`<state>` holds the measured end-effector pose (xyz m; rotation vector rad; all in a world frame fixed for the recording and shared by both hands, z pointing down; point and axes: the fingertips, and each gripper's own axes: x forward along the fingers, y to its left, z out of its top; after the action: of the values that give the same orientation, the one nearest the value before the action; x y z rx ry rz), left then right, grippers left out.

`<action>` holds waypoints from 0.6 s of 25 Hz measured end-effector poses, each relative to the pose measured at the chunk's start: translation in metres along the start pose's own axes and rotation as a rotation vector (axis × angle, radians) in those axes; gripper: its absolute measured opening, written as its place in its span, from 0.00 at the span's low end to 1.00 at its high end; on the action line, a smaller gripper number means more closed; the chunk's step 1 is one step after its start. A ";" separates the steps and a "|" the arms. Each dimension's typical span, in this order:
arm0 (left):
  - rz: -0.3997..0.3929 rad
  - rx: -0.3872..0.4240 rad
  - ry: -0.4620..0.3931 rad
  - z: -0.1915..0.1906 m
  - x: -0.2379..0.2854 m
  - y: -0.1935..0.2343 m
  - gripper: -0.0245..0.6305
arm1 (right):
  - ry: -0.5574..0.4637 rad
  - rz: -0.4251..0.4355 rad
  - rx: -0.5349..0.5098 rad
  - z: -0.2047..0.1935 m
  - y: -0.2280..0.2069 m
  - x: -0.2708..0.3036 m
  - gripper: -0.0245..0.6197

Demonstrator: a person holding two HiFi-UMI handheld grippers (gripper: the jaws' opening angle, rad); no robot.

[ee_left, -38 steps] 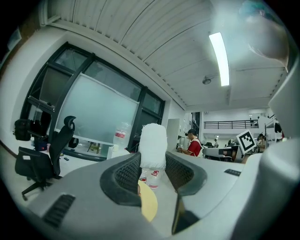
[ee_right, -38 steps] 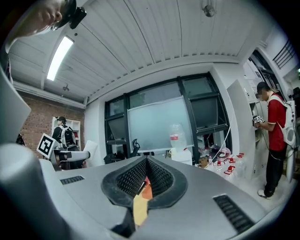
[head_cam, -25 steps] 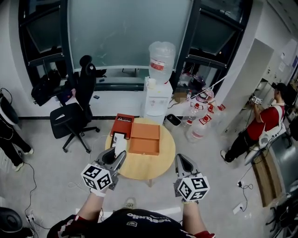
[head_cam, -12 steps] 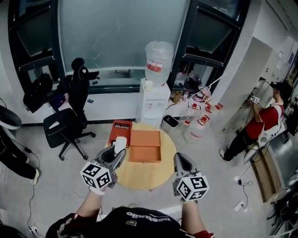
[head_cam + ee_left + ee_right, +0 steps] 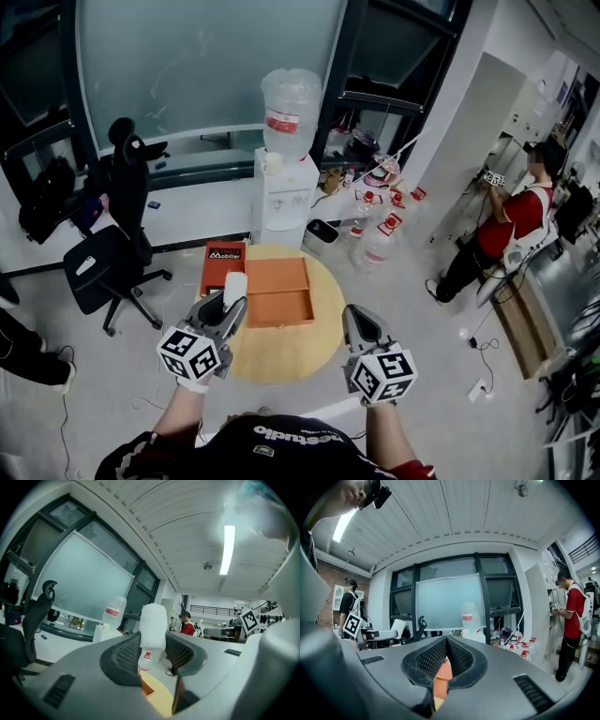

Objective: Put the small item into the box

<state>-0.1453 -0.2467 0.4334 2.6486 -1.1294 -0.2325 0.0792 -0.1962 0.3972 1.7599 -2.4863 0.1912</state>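
Note:
An orange open box lies on a round wooden table, with a red lid to its left. My left gripper is shut on a small white item held upright, just left of the box's near left corner. In the left gripper view the white item stands between the mesh pads of my left gripper. My right gripper hovers over the table's right edge. In the right gripper view my right gripper has its jaws meeting, with nothing between them.
A water dispenser stands behind the table, with several water bottles on the floor to its right. A black office chair is at the left. A person in a red top stands at the far right.
The head view has swung, so the room has slid left and down in the picture. Both grippers keep their pose, and the white item stays in the left one.

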 end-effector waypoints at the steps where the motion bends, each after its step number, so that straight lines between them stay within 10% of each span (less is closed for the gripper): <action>1: -0.005 -0.005 0.003 -0.002 0.002 0.000 0.29 | 0.003 -0.006 -0.001 -0.001 -0.001 -0.001 0.08; 15: -0.020 0.034 0.006 -0.009 0.025 0.005 0.29 | -0.001 0.027 0.009 -0.005 -0.008 0.028 0.08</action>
<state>-0.1293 -0.2664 0.4419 2.6893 -1.1156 -0.2110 0.0775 -0.2238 0.4067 1.7316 -2.5144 0.2045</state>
